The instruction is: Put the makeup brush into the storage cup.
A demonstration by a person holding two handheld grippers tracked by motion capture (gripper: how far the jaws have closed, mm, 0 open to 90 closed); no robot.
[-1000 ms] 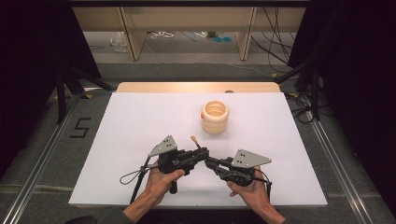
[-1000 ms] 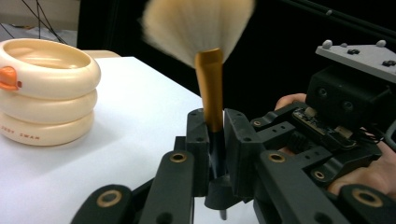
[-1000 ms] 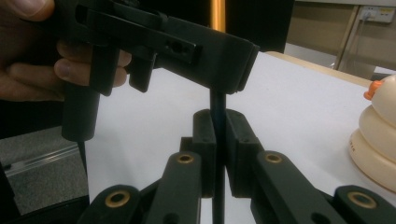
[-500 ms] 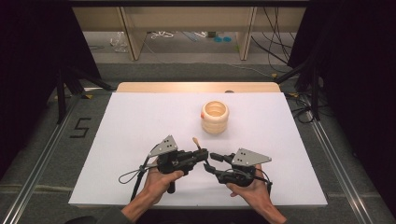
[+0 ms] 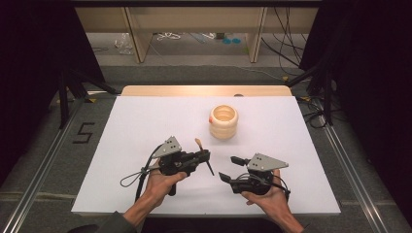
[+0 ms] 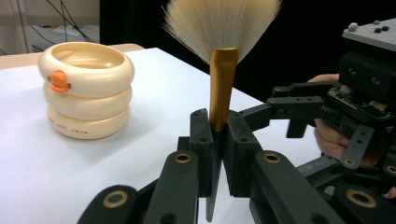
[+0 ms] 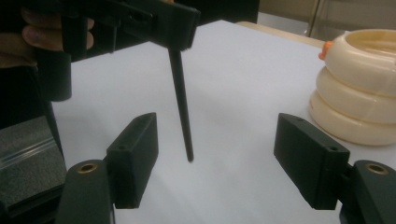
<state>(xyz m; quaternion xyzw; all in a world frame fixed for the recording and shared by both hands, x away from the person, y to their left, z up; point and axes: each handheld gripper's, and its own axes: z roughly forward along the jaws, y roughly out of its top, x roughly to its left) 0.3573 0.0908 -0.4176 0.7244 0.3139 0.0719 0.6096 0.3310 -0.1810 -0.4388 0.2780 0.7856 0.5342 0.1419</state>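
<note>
Makeup brush clamped in the left gripper, above the white table.
The left gripper view reveals its fanned bristles; the right gripper view its dark handle tip. The right gripper, jaws wide and empty, has drawn back from it. Ribbed cream holder stands beyond.

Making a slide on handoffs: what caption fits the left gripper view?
Left tool clamps a brush upright, bristles up, beside a cream ringed pot, right tool open nearby.
</note>
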